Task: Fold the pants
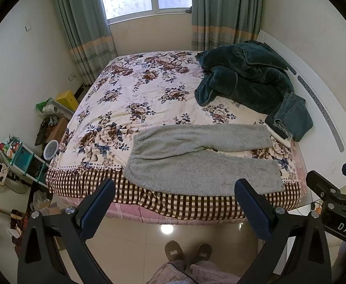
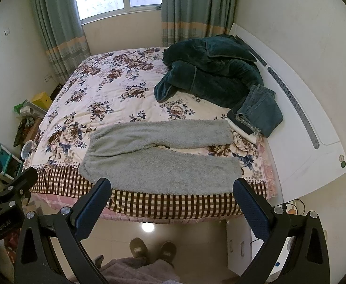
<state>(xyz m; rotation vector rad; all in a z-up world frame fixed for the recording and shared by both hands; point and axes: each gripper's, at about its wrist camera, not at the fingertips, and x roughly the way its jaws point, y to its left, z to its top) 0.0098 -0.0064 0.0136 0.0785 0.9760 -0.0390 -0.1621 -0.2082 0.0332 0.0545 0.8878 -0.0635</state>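
Observation:
Grey fleece pants (image 1: pixel 196 158) lie flat on the near edge of the floral bed, waist to the left, both legs spread to the right; they also show in the right wrist view (image 2: pixel 158 156). My left gripper (image 1: pixel 175 189) is open and empty, held above the floor in front of the bed, short of the pants. My right gripper (image 2: pixel 173 189) is open and empty at the same distance. The right gripper's body also shows in the left wrist view (image 1: pixel 333 198).
A dark green fleece robe (image 1: pixel 244 78) and folded jeans (image 1: pixel 291 116) lie at the bed's right side by the white headboard (image 1: pixel 326 108). Cluttered shelves and boxes (image 1: pixel 24 151) stand left of the bed. My slippered feet (image 1: pixel 187 252) stand on the tiled floor.

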